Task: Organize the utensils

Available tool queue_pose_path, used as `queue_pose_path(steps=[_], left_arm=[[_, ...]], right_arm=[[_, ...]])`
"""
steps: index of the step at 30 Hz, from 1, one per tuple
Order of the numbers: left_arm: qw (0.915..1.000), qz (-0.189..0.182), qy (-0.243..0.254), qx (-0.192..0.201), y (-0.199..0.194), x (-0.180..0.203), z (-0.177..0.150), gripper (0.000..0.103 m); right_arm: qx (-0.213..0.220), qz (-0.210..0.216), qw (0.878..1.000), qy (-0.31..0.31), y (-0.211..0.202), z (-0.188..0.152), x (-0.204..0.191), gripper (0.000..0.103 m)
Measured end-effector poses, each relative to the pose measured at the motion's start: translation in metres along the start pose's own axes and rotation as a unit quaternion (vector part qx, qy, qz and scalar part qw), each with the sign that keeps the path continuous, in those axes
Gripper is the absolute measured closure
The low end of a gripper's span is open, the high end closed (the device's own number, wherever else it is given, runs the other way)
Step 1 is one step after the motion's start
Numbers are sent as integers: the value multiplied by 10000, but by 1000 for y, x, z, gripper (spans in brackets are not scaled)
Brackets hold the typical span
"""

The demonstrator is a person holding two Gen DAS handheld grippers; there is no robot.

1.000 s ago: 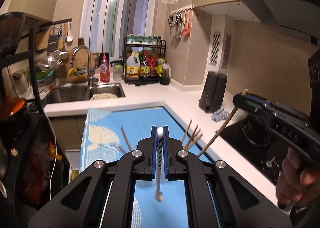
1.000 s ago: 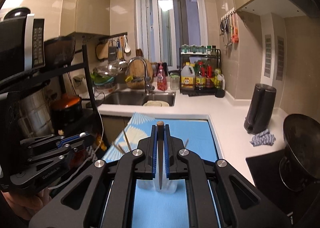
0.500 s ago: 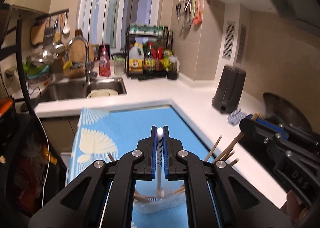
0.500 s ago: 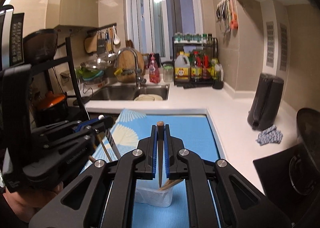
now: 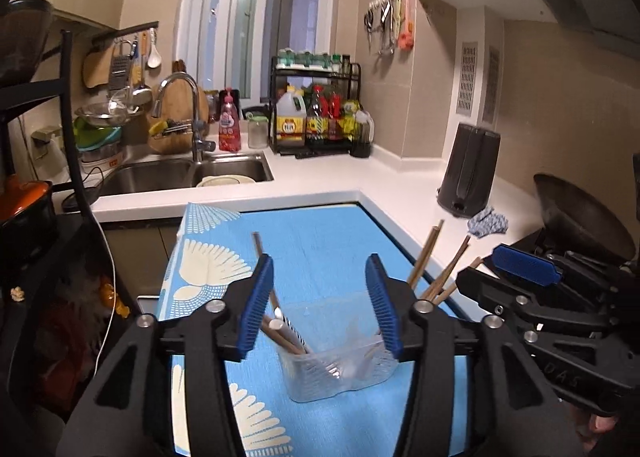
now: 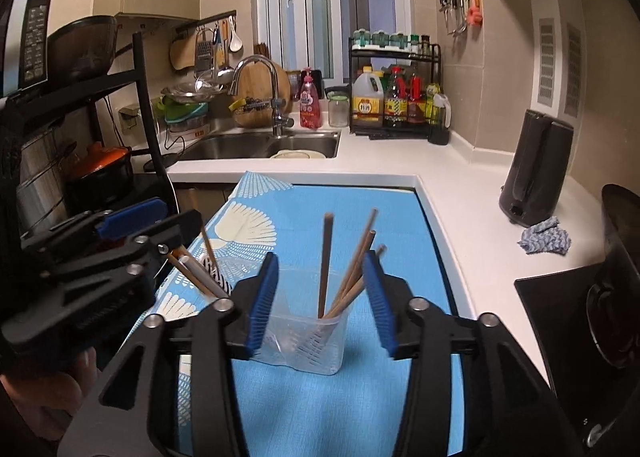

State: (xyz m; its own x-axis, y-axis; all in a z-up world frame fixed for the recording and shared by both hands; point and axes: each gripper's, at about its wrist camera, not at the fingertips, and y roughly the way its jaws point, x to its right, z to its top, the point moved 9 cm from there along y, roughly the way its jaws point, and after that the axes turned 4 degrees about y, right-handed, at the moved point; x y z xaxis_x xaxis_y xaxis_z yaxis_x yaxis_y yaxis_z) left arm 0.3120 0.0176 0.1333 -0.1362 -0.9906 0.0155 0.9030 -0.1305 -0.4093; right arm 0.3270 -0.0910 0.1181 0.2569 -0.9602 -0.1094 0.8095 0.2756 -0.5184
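A clear plastic utensil cup (image 5: 340,371) (image 6: 306,341) stands on the blue mat (image 5: 320,253). Wooden chopsticks (image 6: 352,273) lean in its right half, with one darker chopstick (image 6: 325,265) upright. A striped-handled spoon (image 5: 294,333) (image 6: 216,277) and other sticks lean in its left half. My left gripper (image 5: 320,301) is open and empty just above the cup. My right gripper (image 6: 320,301) is open and empty, its blue pads either side of the chopsticks. Each gripper shows in the other's view: the right one (image 5: 524,269), the left one (image 6: 132,217).
White counter (image 6: 460,197) wraps around the mat. A black kettle (image 6: 536,169) and blue cloth (image 6: 546,241) sit right, a wok (image 6: 616,269) on the stove. Sink (image 6: 260,145), condiment rack (image 6: 396,97) at back; a shelf with an orange pot (image 6: 104,165) at left.
Both grippers opened. The left let go of the striped spoon and the right let go of the dark chopstick; both now rest in the cup. Both views have tilted down over the cup.
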Motion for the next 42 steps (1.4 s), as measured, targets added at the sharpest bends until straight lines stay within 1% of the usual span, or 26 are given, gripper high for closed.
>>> queue_pose_path(steps=[1, 3, 4, 5, 6, 8, 10, 13, 15, 18, 21, 24, 26, 29, 32, 35, 42], left_arm=[[9999, 23, -62, 92, -11, -2, 0, 45], [9996, 88, -108, 245, -29, -3, -3, 27], [9992, 156, -144, 333, -40, -4, -7, 23], [9988, 222, -166, 394, -48, -5, -11, 16], [9984, 289, -178, 445, -55, -5, -17, 11], [9982, 399, -139, 436, -64, -4, -33, 7], [9979, 533, -129, 335, -67, -5, -55, 7], [9982, 550, -187, 179, -65, -6, -87, 7], [9980, 586, -217, 2, -58, -6, -105, 7], [9974, 578, -367, -221, -53, -7, -129, 7], [9968, 629, -315, -372, -48, -4, -142, 7], [9964, 640, -393, -400, -46, -3, -149, 7], [9959, 675, -452, -407, -46, -3, -152, 7], [9951, 696, -458, -532, -42, -1, -159, 7], [9945, 762, -454, -558, -42, 1, -164, 7], [9942, 763, -499, -577, -42, 0, -165, 7], [9940, 839, -401, -579, -44, 2, -166, 7]], right_arm=[[60, -1, 10000, -4, -8, -1, 1, 50], [217, -19, 9998, 40, -28, -5, 4, 41], [273, -46, 9996, 103, -35, -8, 7, 31], [344, -91, 9991, 229, -46, -13, 11, 23], [409, -109, 9985, 345, -55, -18, 15, 20], [555, -132, 9975, 425, -72, -32, 18, 14], [749, -327, 9959, 390, -88, -46, 23, 8], [884, -542, 9934, 492, -96, -63, 35, 6], [950, -713, 9916, 517, -95, -75, 42, 5], [808, -723, 9928, 518, -85, -92, 48, 5], [754, -801, 9927, 484, -77, -105, 54, 5], [720, -912, 9927, 337, -69, -112, 55, 5], [613, -832, 9937, 427, -63, -118, 57, 5], [544, -859, 9940, 402, -58, -125, 57, 5], [452, -805, 9950, 378, -54, -132, 53, 5], [442, -752, 9957, 322, -53, -134, 48, 6], [377, -719, 9963, 271, -48, -140, 45, 5]])
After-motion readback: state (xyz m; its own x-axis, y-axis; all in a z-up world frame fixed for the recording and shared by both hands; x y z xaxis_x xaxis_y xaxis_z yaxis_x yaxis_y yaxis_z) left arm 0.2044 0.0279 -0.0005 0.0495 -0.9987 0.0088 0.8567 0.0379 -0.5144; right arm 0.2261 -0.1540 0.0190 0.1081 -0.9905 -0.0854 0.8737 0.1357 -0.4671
